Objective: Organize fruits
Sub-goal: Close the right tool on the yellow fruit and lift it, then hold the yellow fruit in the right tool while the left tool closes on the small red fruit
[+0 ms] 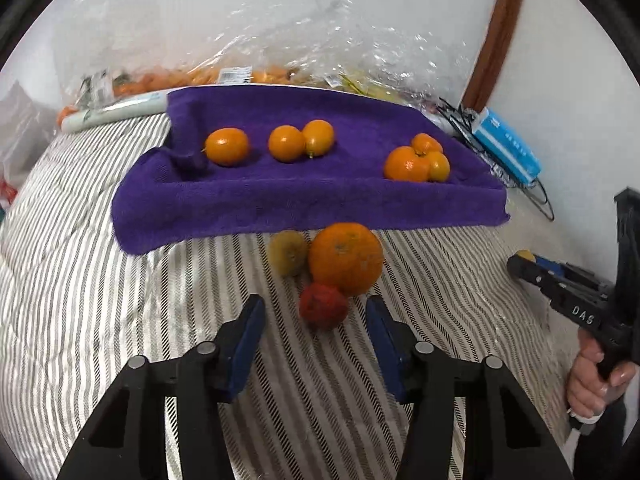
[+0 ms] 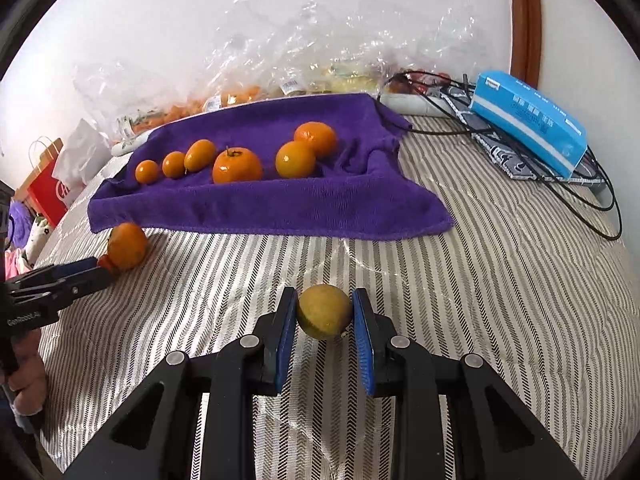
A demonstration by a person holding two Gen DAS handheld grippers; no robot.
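Item: right gripper (image 2: 324, 312). Your jaws clamp yellow-green fruit (image 2: 324, 312), held over striped bedding (image 2: 500, 300), near front edge of purple towel (image 2: 280, 208).
Item: left gripper (image 1: 316, 312). Your jaws wide, empty, framing red fruit (image 1: 323, 306); large orange (image 1: 346, 258) touching behind it.
Stock on towel: six small oranges (image 2: 237, 165).
Step, judged: carrying fruit to towel. Next: you set it on bare cloth, clear of the oranges.
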